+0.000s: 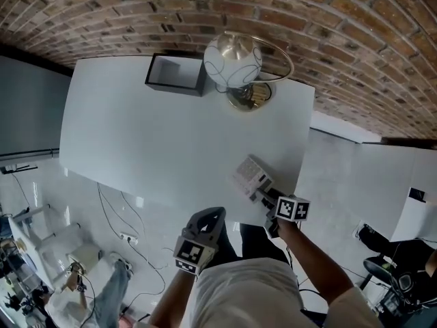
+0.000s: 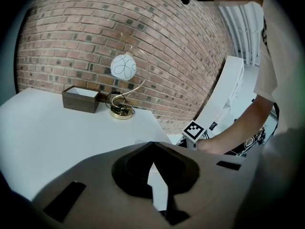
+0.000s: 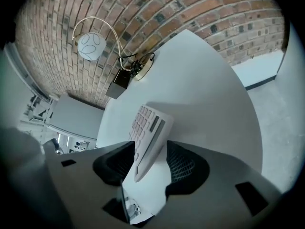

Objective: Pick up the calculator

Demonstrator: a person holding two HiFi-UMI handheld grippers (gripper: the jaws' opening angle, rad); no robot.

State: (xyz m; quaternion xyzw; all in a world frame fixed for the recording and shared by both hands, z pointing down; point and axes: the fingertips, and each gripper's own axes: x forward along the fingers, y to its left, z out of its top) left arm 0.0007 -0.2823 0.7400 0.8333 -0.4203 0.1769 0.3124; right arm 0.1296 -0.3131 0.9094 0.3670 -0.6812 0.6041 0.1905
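Observation:
A pale calculator with rows of light keys lies at the near right edge of the white table. In the right gripper view the calculator sits slantwise between the two dark fingers of my right gripper. Its left side lies against the left finger, and a gap shows at the right finger, so the jaws stand open around it. My right gripper reaches it from the table's edge. My left gripper hangs below the table's front edge. Its tips meet, shut on nothing.
A globe lamp on a brass base and a dark open box stand at the table's far side against the brick wall. Cables and clutter lie on the floor at the lower left. The right gripper's marker cube shows beside the left one.

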